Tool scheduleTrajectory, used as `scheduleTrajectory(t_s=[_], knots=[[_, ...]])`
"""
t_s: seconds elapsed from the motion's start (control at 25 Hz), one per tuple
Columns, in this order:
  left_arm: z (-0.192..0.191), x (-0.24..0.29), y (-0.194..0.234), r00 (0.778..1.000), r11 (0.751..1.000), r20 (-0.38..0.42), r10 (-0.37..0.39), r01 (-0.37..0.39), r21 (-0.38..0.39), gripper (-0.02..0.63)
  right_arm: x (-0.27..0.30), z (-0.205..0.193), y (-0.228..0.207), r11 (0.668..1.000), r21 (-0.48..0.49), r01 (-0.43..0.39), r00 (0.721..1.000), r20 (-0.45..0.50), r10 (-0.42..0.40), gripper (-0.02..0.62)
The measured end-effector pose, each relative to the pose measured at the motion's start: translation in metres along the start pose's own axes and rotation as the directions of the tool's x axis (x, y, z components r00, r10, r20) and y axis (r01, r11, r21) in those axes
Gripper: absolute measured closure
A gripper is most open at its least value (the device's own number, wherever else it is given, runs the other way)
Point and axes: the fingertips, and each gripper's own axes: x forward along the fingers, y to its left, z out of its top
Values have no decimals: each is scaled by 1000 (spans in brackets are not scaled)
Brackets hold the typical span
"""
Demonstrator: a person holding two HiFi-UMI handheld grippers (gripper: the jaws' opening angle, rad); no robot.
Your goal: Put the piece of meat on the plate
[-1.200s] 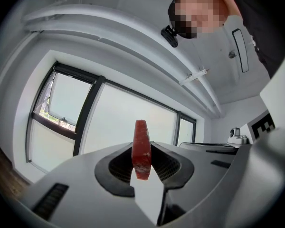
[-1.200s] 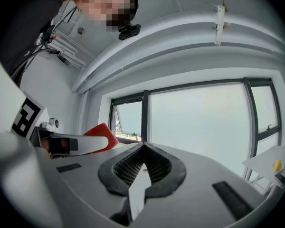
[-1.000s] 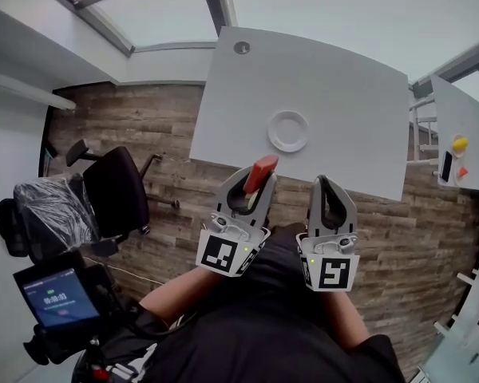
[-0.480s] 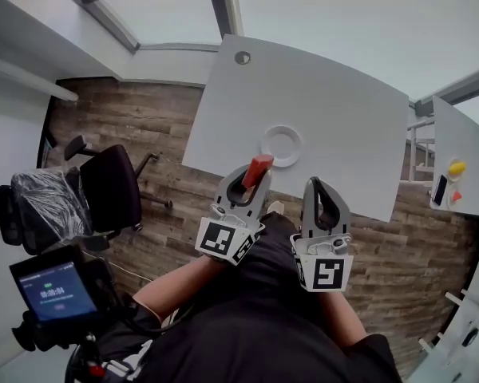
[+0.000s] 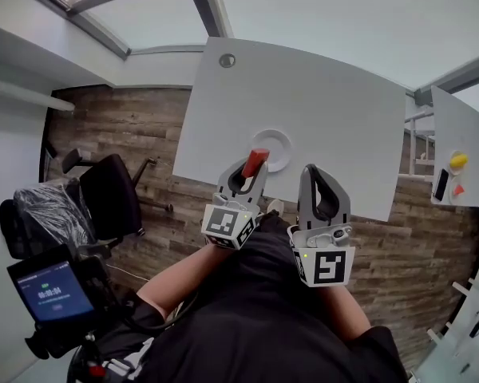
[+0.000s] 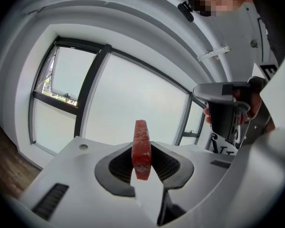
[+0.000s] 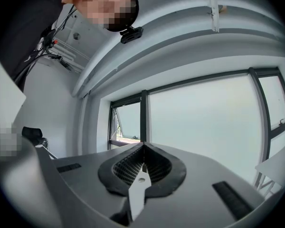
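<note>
The plate (image 5: 276, 147) lies on the worktop (image 5: 319, 94), near its front edge; the piece of meat (image 5: 255, 160) sits clamped in the left tongs (image 5: 248, 174), over the plate's near left rim; the right tongs (image 5: 309, 171) hang just right of them, at the worktop's front edge; an office chair (image 5: 108, 198) stands on the floor to the left; a second worktop (image 5: 463, 134) stands well apart at the right.
</note>
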Motion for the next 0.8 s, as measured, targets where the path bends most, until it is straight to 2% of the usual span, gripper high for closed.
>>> scheduleTrajectory(t_s=[0.16,0.56,0.8], knots=[[-22,45,3,998,1000,-64,5,-4,20,511,21,-13,-28,1000,9,-4,1000,-19,4,591],[-72,82,15,984,998,-174,29,-18,67,511,30,-29,-54,999,32,20,998,-55,-18,591],[-94,89,10,978,993,-207,-15,39,113,511,29,-28,-55,998,51,32,998,-64,-29,591]])
